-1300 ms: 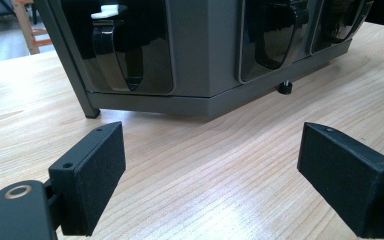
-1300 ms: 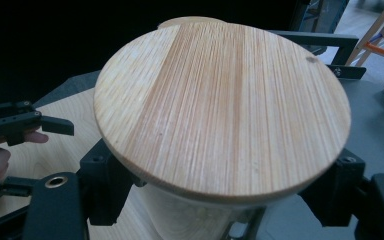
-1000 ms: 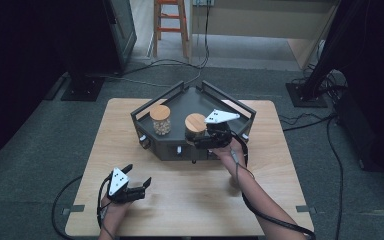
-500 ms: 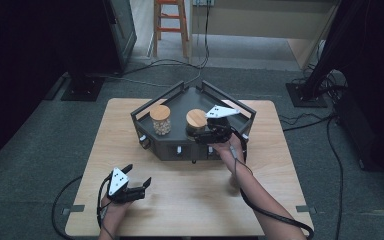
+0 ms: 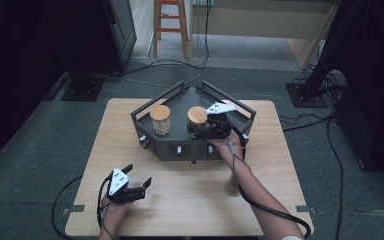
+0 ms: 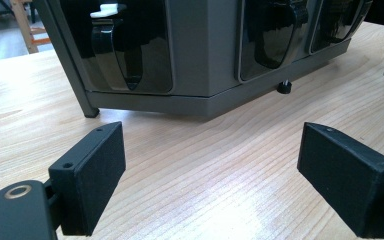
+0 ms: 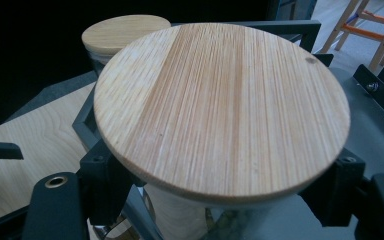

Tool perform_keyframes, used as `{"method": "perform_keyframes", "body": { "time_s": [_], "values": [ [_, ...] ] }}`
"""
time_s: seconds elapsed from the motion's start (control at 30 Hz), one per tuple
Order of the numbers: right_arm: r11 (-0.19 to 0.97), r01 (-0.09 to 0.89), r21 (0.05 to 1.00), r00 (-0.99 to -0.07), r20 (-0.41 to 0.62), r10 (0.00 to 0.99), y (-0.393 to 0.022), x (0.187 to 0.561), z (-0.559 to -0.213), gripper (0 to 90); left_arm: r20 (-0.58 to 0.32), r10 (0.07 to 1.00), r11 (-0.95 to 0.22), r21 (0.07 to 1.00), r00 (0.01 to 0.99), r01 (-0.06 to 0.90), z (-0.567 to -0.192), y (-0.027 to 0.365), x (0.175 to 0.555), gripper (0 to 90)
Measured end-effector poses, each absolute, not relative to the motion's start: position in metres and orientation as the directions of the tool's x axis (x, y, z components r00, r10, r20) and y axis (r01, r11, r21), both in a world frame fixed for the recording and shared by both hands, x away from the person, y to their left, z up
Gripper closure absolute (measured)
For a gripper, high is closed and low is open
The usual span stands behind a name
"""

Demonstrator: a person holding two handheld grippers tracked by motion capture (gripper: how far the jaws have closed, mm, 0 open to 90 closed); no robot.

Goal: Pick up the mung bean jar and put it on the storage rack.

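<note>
Two glass jars with round wooden lids stand on a dark grey angular tray stand (image 5: 170, 150) at the back of the table. My right gripper (image 5: 201, 129) is shut on the right jar (image 5: 197, 116), its black pads (image 7: 105, 187) clamped on the glass just under the lid (image 7: 220, 100). The left jar (image 5: 160, 120), with pale contents, stands free beside it and appears behind as the second lid (image 7: 125, 31). My left gripper (image 5: 137, 177) rests low over the near left part of the table, jaws open and empty, facing the stand's front (image 6: 200, 55).
The stand has raised rails at its back corners (image 5: 220, 92) and small feet (image 6: 284, 87) on the wooden tabletop (image 5: 195, 200). Cables trail from both grippers. Beyond the table are a wooden stool (image 5: 170, 20), black stands and loose cables on the floor.
The right gripper, with the right jar in it, has shifted slightly toward the back of the stand. The left gripper has stayed where it was.
</note>
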State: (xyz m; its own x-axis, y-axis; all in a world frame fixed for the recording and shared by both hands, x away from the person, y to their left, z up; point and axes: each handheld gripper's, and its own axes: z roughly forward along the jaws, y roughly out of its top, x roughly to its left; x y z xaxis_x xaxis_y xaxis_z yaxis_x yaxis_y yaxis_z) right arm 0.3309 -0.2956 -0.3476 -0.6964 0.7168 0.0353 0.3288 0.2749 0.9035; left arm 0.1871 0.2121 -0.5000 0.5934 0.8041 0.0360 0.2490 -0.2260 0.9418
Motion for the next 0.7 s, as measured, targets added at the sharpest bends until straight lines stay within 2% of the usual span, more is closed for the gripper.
{"method": "perform_keyframes", "body": {
  "time_s": [0.7],
  "values": [
    [0.275, 0.381, 0.883, -0.658, 0.050, 0.751, -0.279, 0.352, -0.357, 25.3, 0.035, 0.800, -0.228, 0.941, 0.599, 0.250, -0.499, 0.213, 0.188, 11.8]
  ]
}}
